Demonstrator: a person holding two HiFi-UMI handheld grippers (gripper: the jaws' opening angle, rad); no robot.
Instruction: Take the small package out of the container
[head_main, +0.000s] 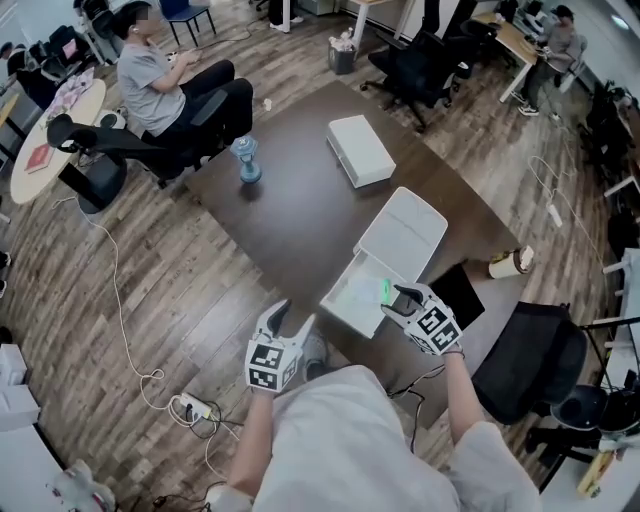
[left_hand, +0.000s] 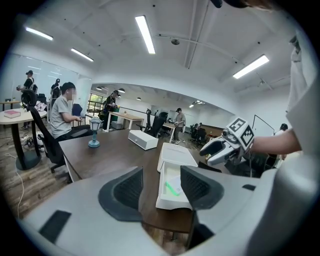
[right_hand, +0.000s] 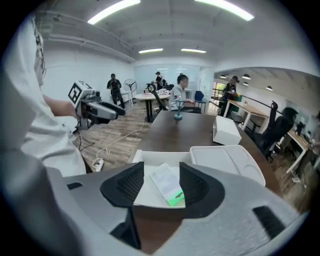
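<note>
A white container (head_main: 345, 300) stands open near the front edge of the dark table (head_main: 290, 220), its lid (head_main: 405, 235) folded back. Inside lies the small package (head_main: 383, 291), white with a green end; it also shows as the package (right_hand: 167, 186) and the package (left_hand: 173, 189) in the gripper views. My right gripper (head_main: 400, 294) hovers over the container's right side, jaws open on either side of the package without touching it. My left gripper (head_main: 285, 318) hangs open off the table's front left, apart from the container (left_hand: 172, 192), holding nothing.
A second white box (head_main: 360, 150) and a blue lamp-shaped ornament (head_main: 247, 160) stand farther back on the table. A cup (head_main: 510, 263) lies at the right edge beside a black tablet (head_main: 460, 293). An office chair (head_main: 530, 350) is on my right; a seated person (head_main: 165, 85) is far left.
</note>
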